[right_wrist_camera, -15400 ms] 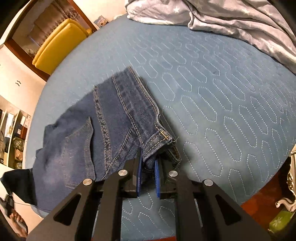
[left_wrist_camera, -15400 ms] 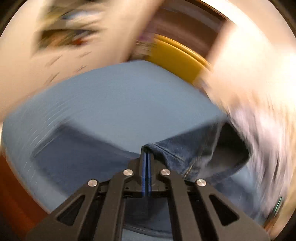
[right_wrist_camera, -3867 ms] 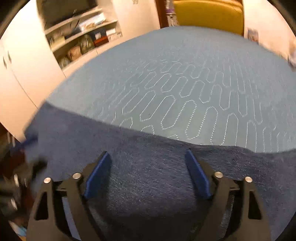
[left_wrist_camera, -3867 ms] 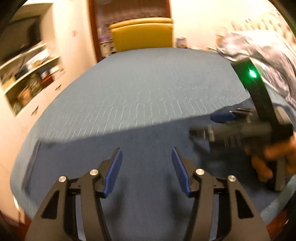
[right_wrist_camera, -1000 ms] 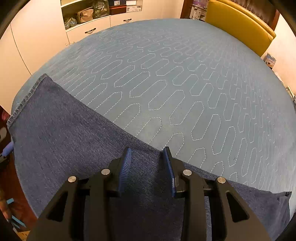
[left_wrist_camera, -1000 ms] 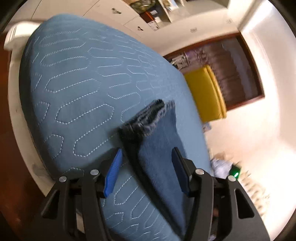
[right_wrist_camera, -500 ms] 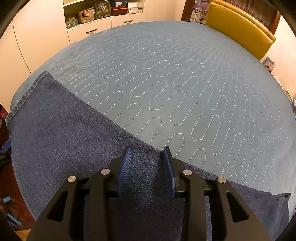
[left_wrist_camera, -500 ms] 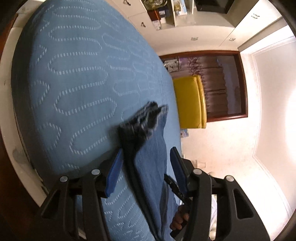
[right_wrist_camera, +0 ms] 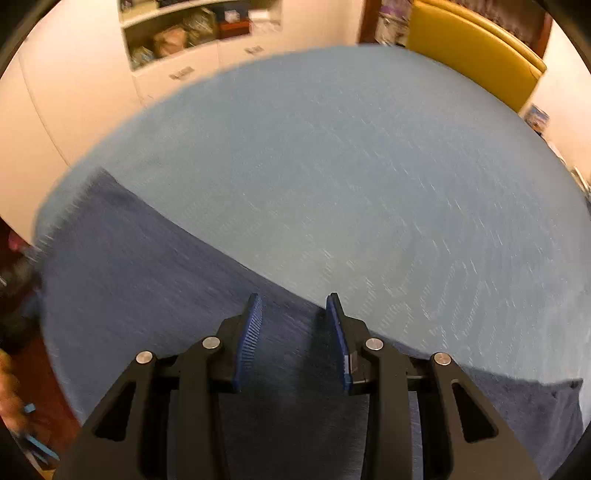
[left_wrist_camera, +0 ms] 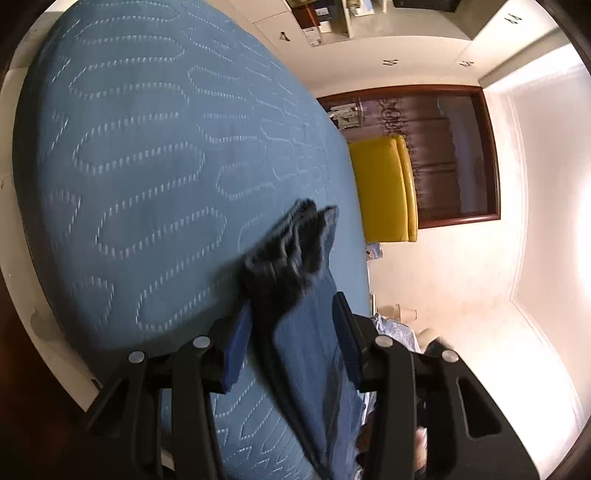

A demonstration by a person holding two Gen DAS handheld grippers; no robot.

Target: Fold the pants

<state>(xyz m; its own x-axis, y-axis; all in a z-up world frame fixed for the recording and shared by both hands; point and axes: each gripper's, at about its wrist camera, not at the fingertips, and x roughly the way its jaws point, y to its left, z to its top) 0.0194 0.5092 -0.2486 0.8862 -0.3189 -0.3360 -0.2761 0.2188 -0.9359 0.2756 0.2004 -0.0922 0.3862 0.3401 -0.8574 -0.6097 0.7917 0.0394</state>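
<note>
Blue jeans (left_wrist_camera: 306,354) lie along the near edge of the quilted blue bed (left_wrist_camera: 147,166). In the rolled left wrist view the frayed leg hem (left_wrist_camera: 291,240) sticks out past my left gripper (left_wrist_camera: 291,301). Its jaws are closing with the leg between the blue pads (left_wrist_camera: 236,343), which stand close on either side without visibly pressing. In the blurred right wrist view the jeans (right_wrist_camera: 147,295) cover the lower left. My right gripper (right_wrist_camera: 293,297) hovers over their far edge, its jaws partly apart with flat denim showing between them.
A yellow armchair (left_wrist_camera: 384,188) (right_wrist_camera: 472,48) stands beyond the bed's far end before a dark doorway. White cupboards with cluttered shelves (right_wrist_camera: 192,26) line the wall. A crumpled duvet (left_wrist_camera: 391,328) shows behind the left gripper. The bed's edge (left_wrist_camera: 44,325) drops to dark floor.
The left jaws have narrowed around the leg hem and the view has rolled slightly. The right view has gone blurred and shows more wall; its jaws keep the same width.
</note>
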